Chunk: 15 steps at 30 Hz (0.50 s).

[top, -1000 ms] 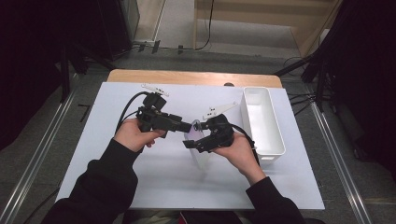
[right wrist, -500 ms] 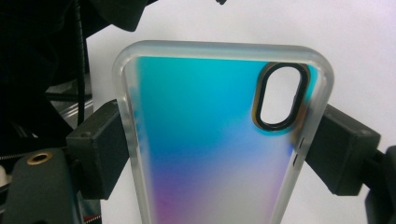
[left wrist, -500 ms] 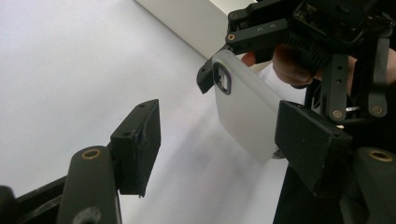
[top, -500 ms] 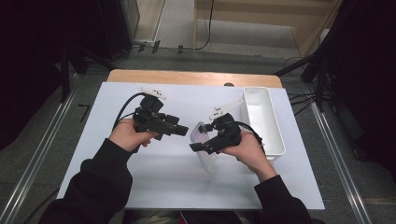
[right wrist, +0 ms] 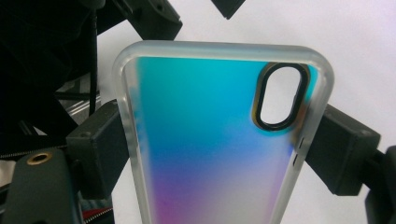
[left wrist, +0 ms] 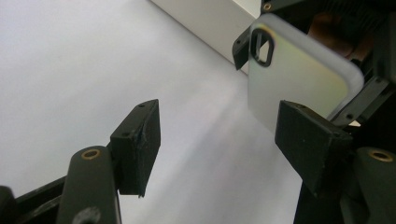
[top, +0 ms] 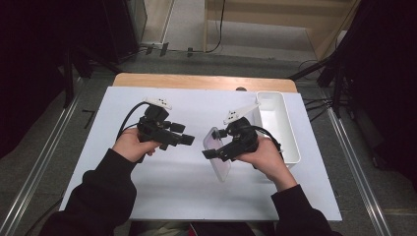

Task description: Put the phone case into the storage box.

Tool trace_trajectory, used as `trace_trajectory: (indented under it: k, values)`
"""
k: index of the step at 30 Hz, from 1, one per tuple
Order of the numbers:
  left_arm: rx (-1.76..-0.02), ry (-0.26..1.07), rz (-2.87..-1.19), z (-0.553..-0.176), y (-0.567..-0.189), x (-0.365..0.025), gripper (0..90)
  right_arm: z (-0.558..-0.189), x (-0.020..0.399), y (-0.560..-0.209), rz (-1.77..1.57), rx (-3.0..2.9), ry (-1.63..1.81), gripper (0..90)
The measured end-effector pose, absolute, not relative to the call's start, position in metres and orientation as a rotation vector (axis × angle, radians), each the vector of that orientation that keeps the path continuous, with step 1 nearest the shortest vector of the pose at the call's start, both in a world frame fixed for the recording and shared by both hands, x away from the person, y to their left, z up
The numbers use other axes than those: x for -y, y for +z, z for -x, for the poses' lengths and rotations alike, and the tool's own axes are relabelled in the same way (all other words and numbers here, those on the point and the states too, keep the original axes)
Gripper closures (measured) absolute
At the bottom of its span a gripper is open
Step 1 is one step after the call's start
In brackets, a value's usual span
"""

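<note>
High view: we recorded a white table (top: 147, 196), a white tray (top: 290, 142) at its right edge, and a phone case (top: 220, 158) held over the middle by the right gripper (top: 210, 153). The left gripper (top: 189, 140) hung just beside it, apart.

Left gripper view: we noted the left gripper (left wrist: 224, 135) with jaws spread wide and nothing between them; the phone case (left wrist: 299, 79) stood beyond, in the other gripper.

Right gripper view: we logged the right gripper (right wrist: 219, 154) clamped on the long edges of the phone case (right wrist: 210, 154), its camera hole (right wrist: 279, 95) at upper right.
</note>
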<state>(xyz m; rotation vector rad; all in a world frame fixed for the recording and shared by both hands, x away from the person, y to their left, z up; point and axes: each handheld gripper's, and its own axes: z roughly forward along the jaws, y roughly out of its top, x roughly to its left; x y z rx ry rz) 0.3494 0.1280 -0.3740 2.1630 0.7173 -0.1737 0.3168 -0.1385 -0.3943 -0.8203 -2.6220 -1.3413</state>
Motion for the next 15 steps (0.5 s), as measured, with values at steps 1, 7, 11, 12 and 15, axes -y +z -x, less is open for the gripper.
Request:
trace_trajectory:
  k: [1,7,11,12,15]
  values:
    - [-0.715,-0.17,-2.162,-0.349,-0.375,-0.129,31.0,-0.317,0.139,-0.393,0.825,2.623,-1.338,14.8]
    - [-0.7,-0.154,-2.164,-0.344,-0.386,-0.135,27.1,-0.316,0.143,-0.387,0.853,2.619,-1.347,14.8]
    - [-0.704,-0.127,-2.181,-0.34,-0.393,-0.141,27.0,-0.315,0.145,-0.384,0.877,2.623,-1.341,14.8]
    - [-0.71,-0.125,-2.172,-0.339,-0.395,-0.141,27.0,-0.315,0.145,-0.384,0.884,2.618,-1.34,14.8]
    - [-0.712,-0.124,-2.18,-0.336,-0.4,-0.144,27.0,-0.314,0.146,-0.38,0.904,2.607,-1.345,14.8]
